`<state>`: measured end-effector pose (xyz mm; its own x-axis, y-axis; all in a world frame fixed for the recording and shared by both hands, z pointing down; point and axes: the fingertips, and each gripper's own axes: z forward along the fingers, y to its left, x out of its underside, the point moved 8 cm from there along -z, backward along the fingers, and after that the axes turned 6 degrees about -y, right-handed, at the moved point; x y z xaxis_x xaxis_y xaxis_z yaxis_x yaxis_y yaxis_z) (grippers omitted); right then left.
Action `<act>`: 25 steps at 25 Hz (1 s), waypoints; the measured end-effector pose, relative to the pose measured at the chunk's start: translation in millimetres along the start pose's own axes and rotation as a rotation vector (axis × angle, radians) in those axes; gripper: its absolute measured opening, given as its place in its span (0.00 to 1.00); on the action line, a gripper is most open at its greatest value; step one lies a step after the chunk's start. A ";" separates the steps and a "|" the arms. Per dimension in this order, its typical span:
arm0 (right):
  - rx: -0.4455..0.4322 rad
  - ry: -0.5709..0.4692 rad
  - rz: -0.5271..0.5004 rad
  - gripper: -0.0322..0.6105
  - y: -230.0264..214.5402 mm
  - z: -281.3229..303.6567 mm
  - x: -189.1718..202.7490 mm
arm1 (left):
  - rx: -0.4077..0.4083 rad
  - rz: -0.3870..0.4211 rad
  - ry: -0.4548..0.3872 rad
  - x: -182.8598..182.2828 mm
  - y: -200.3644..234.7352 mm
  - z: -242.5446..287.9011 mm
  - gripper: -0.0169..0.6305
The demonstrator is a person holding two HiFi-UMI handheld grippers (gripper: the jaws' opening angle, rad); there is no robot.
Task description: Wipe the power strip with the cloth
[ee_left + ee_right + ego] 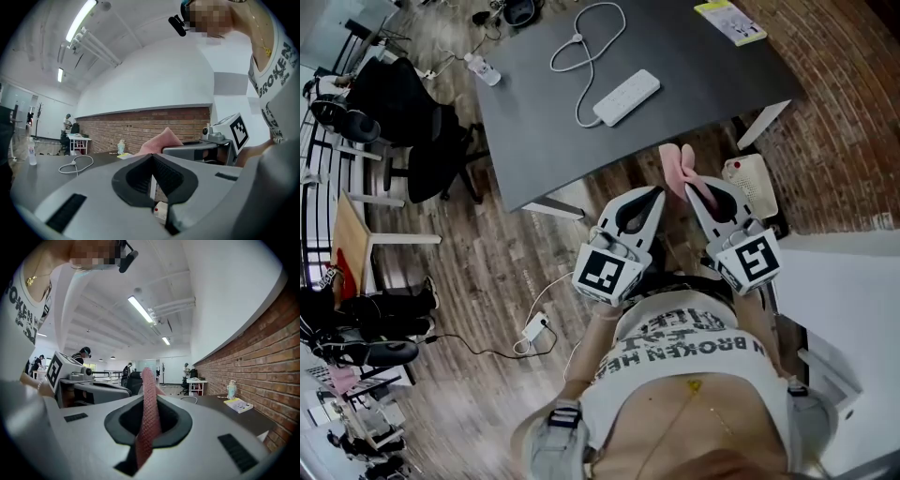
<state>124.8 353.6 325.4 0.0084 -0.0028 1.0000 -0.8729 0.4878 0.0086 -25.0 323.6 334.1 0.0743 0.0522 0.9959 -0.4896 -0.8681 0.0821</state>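
I had the right gripper (150, 398) jaws pinched on the soft, limp cloth (146, 430), seemingly mid-fold; left gripper (152, 158) closed, empty.

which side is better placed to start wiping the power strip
Right: the right tongs are shut on the cloth, while the left tongs are shut with nothing in them. Both are short of the power strip.
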 end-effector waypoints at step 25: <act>-0.081 0.038 -0.002 0.08 -63.7 175.5 15.7 | -0.053 0.017 0.051 4.6 151.6 55.3 0.04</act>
<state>94.9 169.3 340.9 0.0296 0.0284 0.9992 -0.8304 0.5570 0.0088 -50.8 164.9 349.0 0.0217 0.0636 0.9977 -0.5361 -0.8416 0.0653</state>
